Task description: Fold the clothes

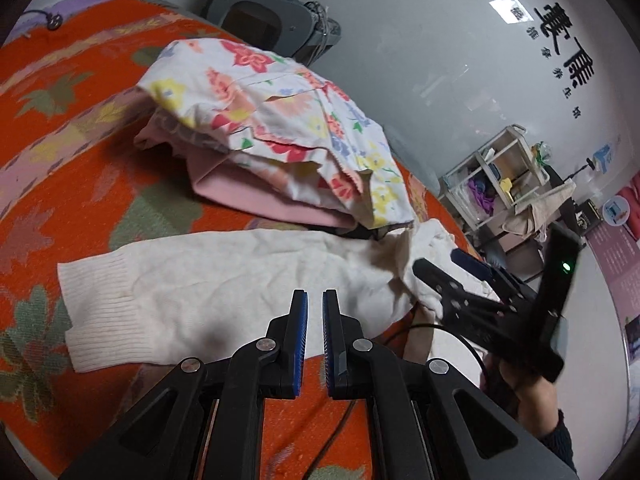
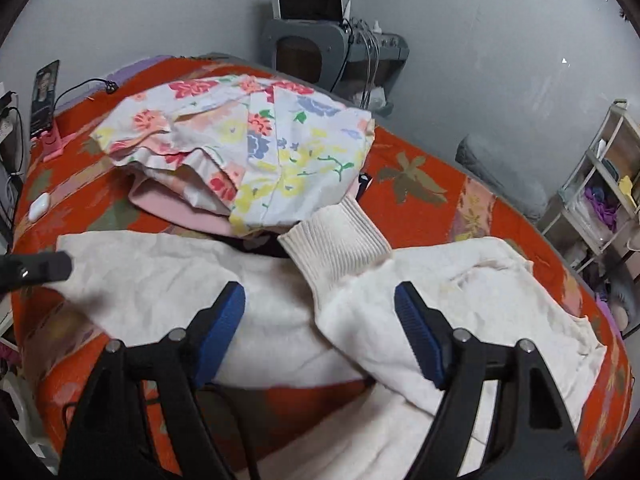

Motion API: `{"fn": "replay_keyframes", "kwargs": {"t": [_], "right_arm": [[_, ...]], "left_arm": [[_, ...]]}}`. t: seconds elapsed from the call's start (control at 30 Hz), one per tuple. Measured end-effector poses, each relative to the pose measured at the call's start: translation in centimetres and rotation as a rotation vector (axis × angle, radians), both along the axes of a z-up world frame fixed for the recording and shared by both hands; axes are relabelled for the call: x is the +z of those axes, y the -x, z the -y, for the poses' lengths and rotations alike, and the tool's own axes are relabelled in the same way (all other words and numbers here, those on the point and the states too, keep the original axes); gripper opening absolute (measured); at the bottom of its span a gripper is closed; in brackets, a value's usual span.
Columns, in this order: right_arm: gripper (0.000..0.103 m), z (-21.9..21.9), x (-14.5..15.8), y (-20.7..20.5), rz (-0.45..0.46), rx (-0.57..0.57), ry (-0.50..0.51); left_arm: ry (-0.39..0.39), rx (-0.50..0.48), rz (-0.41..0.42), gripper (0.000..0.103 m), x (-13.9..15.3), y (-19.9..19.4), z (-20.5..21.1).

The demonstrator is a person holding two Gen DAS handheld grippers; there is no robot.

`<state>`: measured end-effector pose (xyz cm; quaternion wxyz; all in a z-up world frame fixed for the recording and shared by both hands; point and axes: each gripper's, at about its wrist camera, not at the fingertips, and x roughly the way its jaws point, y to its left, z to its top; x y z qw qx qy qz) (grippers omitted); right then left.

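Note:
A cream knit sweater [image 2: 280, 316] lies spread on the orange floral bed cover [image 2: 420, 208], with one ribbed-cuff sleeve [image 2: 340, 240] folded across its body. It also shows in the left wrist view [image 1: 200, 280]. My right gripper [image 2: 320, 300] is open, its jaws wide apart just above the sweater and empty. My left gripper [image 1: 315, 300] hovers over the sweater's hem side with its blue pads nearly together and nothing between them. The right gripper [image 1: 452, 272] shows in the left wrist view at the sweater's far end.
A pile of folded clothes, floral white cloth [image 2: 256, 148] over pink cloth [image 2: 168, 204], lies behind the sweater. A white earbud case [image 2: 39, 206] and a phone stand [image 2: 44, 100] sit at the bed's left. A grey cabinet [image 2: 320, 52] and shelf cart [image 2: 600, 184] stand beyond.

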<state>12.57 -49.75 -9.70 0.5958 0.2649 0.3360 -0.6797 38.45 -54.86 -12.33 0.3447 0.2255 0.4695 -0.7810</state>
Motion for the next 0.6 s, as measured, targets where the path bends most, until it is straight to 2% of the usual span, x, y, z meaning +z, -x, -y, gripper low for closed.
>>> {"fn": "replay_keyframes", "kwargs": {"t": [0.07, 0.1, 0.13, 0.2, 0.27, 0.37, 0.47, 0.6], "right_arm": [[0.052, 1.8, -1.5, 0.6, -0.007, -0.025, -0.041], [0.011, 2.6, -2.3, 0.9, -0.007, -0.038, -0.060], [0.005, 2.9, -2.6, 1.5, 0.035, -0.059, -0.064], [0.004, 1.8, -1.7, 3.6, 0.222, -0.100, -0.007], [0.004, -0.8, 0.1, 6.9, 0.438, -0.157, 0.102], [0.004, -5.6, 1.9, 12.8, 0.699, -0.302, 0.284], [0.005, -11.1, 2.2, 18.3, 0.838, -0.458, 0.430], [0.006, -16.7, 1.0, 22.3, 0.859, -0.629, 0.537]], "left_arm": [[-0.015, 0.011, 0.003, 0.003, -0.4, -0.7, 0.6], [-0.021, 0.012, 0.003, 0.003, -0.5, -0.9, 0.8], [-0.025, 0.007, 0.000, 0.003, -0.6, -0.9, 1.0], [-0.025, -0.007, -0.011, 0.003, -0.6, -0.7, 1.1], [-0.014, -0.031, -0.019, 0.003, -0.4, -0.1, 1.0], [-0.019, -0.085, -0.035, 0.003, -0.3, 1.7, 0.8], [-0.026, -0.142, -0.026, 0.004, -0.7, 4.0, 0.3], [-0.052, -0.209, -0.009, 0.004, -1.6, 6.5, -0.7]]}}
